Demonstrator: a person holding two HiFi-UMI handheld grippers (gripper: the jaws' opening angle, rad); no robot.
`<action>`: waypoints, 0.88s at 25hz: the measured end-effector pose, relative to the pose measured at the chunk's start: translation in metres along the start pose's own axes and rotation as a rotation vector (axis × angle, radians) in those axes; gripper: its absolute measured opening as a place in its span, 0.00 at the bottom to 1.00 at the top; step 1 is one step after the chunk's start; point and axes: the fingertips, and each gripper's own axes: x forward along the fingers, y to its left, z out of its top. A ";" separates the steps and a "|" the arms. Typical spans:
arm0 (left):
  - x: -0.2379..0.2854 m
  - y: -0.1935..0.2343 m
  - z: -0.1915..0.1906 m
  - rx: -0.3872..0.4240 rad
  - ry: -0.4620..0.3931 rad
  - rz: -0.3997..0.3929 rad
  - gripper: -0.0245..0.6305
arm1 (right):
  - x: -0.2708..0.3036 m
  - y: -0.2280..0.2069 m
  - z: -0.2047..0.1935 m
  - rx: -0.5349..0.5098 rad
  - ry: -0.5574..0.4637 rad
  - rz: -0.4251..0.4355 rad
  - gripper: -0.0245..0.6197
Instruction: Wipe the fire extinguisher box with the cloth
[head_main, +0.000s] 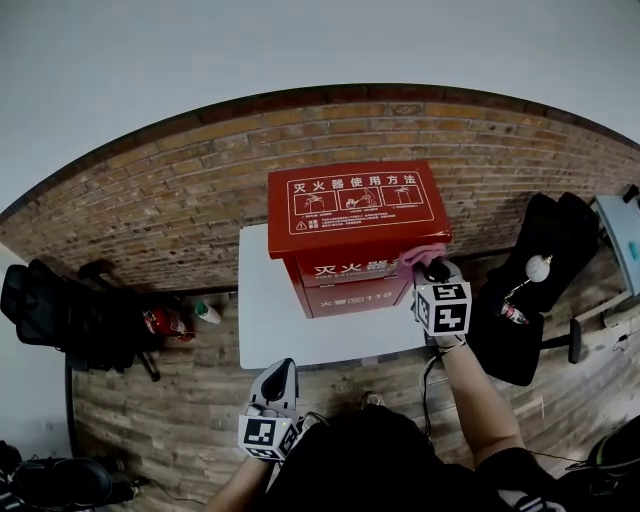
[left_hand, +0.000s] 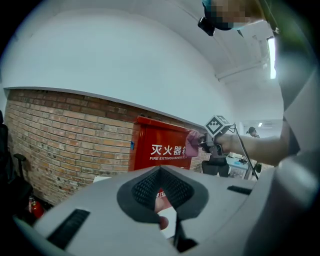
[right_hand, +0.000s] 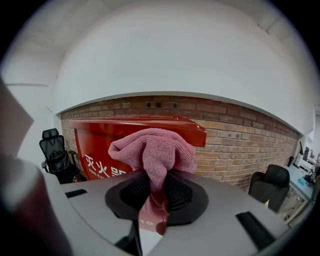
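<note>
the right gripper (right_hand: 152, 192) is clenched on a bunched pink terry cloth (right_hand: 152, 150). the cloth bulges out past the gripper's tips and appears to touch the front right corner of the red metal fire extinguisher box (head_main: 355, 225), at the edge of its overhanging lid. the left gripper (head_main: 278, 372) hangs low by the person's body, well apart from the box, its tips drawn together with nothing between them.

the step in hand looks like wiping the lid's front lip and the upper front face. to do it well, i would press the soft bulge of the cloth to the metal, not the hard tips. long overlapping strokes should run from this corner across the lettered face, then over the sloped lid with its instruction panel. the wad is small, so turning it to a fresh side may help. the box seems free-standing, so a hard sideways push could slide it. the idle left gripper could steady the far side.

the box stands on a white rectangular tabletop (head_main: 265, 320) set against a red-brown brick wall (head_main: 170, 200), with plain white wall above. the grey-brown plank floor (head_main: 180, 420) carries a black office chair (head_main: 60, 305) at the left, and a small red extinguisher (head_main: 165, 322) sits beside it.
</note>
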 end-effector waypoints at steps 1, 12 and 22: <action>0.001 -0.001 -0.001 0.000 0.003 0.000 0.06 | 0.001 0.000 -0.002 0.000 0.004 0.003 0.17; 0.009 -0.007 -0.006 0.017 0.029 0.008 0.06 | 0.014 -0.001 -0.027 0.021 0.042 0.032 0.17; 0.008 -0.012 -0.008 0.044 0.036 0.018 0.06 | 0.030 -0.002 -0.057 0.035 0.074 0.053 0.17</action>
